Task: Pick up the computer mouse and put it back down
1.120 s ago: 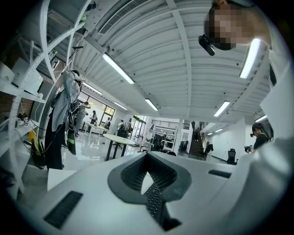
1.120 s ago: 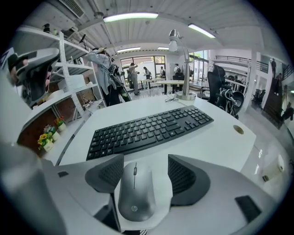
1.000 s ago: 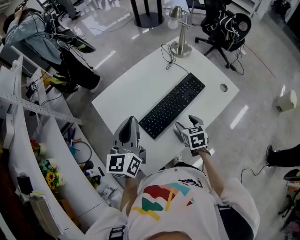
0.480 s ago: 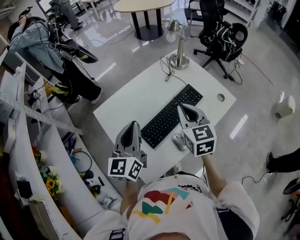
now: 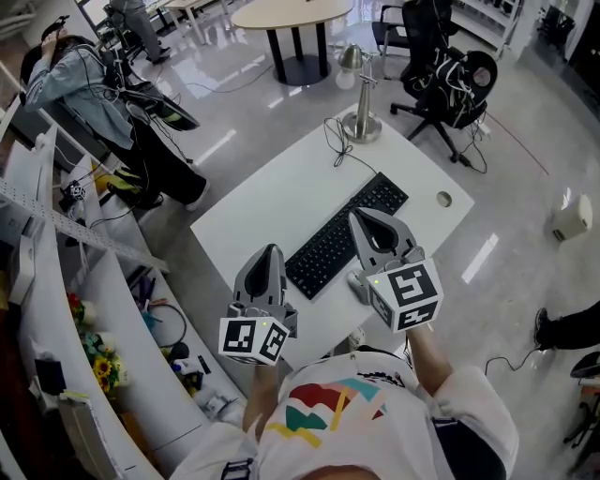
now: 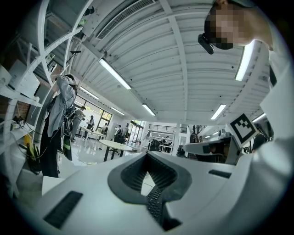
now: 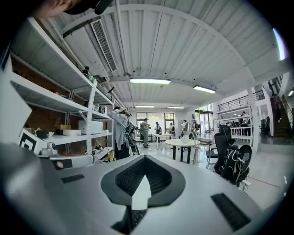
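Over the near desk [image 5: 272, 197] edge we hold left gripper [image 5: 270, 253] and right gripper [image 5: 363, 219], jaws together, both empty; mouse [image 5: 355, 281] lies beside keyboard [image 5: 323, 246].

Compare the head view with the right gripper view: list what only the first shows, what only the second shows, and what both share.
Head view only: the mouse lying on the white desk below the right gripper, and the person's printed shirt. Right gripper view only: the ceiling lights and the wall shelves. Both: the keyboard, the desk lamp, the round table and the black office chair.
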`<state>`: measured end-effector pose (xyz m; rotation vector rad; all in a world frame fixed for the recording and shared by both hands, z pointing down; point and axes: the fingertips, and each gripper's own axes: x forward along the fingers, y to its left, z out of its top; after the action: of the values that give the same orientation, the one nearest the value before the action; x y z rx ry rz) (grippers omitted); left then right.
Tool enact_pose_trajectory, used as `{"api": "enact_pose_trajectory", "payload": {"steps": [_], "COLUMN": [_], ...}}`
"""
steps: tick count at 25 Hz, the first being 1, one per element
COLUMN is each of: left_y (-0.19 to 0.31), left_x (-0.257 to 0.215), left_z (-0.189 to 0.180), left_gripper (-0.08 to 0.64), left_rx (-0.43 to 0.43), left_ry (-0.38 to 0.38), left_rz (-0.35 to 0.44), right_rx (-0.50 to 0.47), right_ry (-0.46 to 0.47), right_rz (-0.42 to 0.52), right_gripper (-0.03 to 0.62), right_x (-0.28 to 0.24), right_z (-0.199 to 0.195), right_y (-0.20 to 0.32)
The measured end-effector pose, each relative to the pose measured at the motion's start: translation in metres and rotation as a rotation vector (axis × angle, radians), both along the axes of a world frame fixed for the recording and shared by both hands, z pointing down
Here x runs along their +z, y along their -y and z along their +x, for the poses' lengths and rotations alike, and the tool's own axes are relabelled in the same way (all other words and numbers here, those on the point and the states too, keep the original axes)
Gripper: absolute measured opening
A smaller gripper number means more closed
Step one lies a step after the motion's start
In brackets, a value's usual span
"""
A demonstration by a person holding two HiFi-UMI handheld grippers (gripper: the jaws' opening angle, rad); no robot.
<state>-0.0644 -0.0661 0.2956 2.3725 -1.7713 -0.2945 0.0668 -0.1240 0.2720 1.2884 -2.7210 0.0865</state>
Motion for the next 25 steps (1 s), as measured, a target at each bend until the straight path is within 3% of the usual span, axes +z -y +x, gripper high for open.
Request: {"api": "enact_pose_trajectory", "payload": {"steps": [25], "left_y": [0.0], "left_x": [0.0], "left_z": [-0.004], "left_gripper": [0.046], "left_rx": [-0.006], "left_ry": [-0.008], "left_rz": [0.0], "right_rx": [-0.006], "right_ry": [0.012], "right_rz": [0.023], "right_gripper": [0.014], "right_x": [-0.011], "right_z": [-0.006], "right_y": [-0.01]}}
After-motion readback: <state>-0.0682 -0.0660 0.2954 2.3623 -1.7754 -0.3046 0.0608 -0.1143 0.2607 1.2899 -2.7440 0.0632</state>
